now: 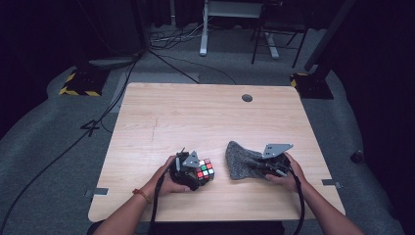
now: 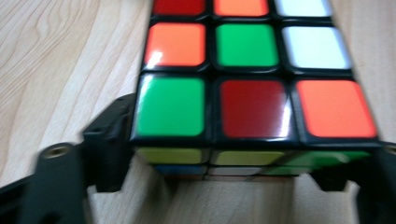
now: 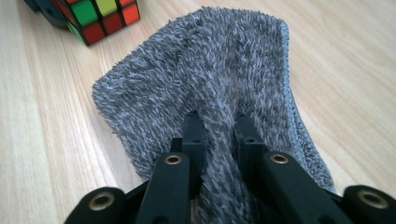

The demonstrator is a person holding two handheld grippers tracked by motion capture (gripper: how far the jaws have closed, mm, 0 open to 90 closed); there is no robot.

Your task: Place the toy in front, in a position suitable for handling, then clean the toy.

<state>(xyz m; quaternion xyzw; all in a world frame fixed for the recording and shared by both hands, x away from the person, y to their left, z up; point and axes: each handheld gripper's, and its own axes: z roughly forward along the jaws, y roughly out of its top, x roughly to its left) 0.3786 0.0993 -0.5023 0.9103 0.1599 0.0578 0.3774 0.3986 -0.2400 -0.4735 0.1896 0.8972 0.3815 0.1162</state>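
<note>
Grasp stage: left claw point(image 1: 194, 172) clamped on the puzzle cube point(image 2: 252, 88), which sits between its jaws on the desk point(image 1: 195, 117); right claw point(image 3: 216, 126) pinched together on a fold of grey cloth point(image 3: 205, 74). Next move likely calls for bringing cloth to cube. The cube's underside and the cloth's near end are hidden

Looks like a lab or recording studio; black curtains point(image 1: 58, 29) all round, grey carpet point(image 1: 44, 142), cables point(image 1: 176, 36) trailing over the floor, hazard-striped stand bases point(image 1: 78, 84), one bare wooden table point(image 1: 195, 112).
</note>
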